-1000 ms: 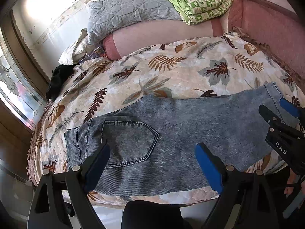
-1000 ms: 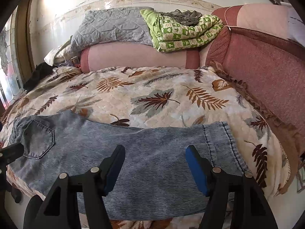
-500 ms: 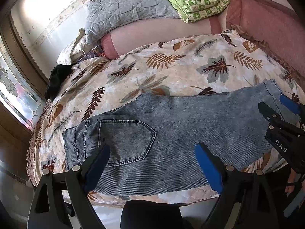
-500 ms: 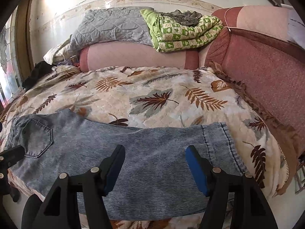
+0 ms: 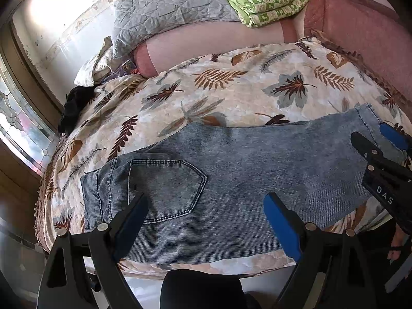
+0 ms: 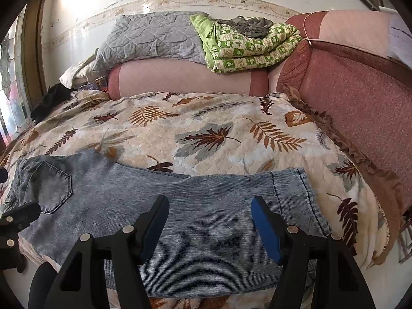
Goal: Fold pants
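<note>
Lying flat: denim pants [image 5: 231, 177], folded lengthwise along the near edge of the leaf-print bedspread [image 5: 231, 87], back pocket [image 5: 164, 188] up.
Left gripper [image 5: 206, 221]: above the pocket end, fingers spread, nothing between them.
Right gripper [image 6: 209, 221]: above the hem end, fingers spread, empty.
Far side: pink bolster [image 6: 185, 79] bearing a grey quilt [image 6: 154, 36] and green blanket [image 6: 252, 49].
</note>
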`<state>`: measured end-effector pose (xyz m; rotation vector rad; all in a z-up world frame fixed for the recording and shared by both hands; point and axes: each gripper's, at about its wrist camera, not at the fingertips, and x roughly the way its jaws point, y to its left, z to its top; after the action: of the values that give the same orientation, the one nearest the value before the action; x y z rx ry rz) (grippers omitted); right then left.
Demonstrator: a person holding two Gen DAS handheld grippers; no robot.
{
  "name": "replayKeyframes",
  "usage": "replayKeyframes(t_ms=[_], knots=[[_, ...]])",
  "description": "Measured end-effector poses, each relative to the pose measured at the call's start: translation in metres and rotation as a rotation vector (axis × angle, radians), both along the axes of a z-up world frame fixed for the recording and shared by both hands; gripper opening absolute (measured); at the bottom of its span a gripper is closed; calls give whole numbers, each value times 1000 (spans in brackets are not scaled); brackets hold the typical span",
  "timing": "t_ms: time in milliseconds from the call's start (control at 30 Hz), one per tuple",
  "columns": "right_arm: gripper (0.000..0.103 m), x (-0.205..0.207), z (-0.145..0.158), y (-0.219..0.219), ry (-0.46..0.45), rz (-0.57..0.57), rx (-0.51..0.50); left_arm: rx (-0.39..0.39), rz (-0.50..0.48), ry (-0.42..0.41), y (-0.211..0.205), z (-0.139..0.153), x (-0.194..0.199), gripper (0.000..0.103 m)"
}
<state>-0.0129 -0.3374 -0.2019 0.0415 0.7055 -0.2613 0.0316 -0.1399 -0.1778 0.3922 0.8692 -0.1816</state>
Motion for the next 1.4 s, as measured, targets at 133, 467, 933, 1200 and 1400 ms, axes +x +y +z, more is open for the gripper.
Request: replayKeyframes(t_ms=[133,467,933,1200,1400], knots=[[70,-1,-1,-3,8,-5,-5,1,11,7,3,-3,2,91],[70,-6,-2,-15,9,-42,-18,-4,-3,9,-2,-4,1,91],[70,-3,-6,-17,25,-38,-14,-5,12,22,2,-8,6,91],[70,-1,-7,-13,25,-24,-22,-11,27,-46,6,10,2,91],[70,2,-9,-5,30,-8,-41,-25,41,-80,14,21,2,91]])
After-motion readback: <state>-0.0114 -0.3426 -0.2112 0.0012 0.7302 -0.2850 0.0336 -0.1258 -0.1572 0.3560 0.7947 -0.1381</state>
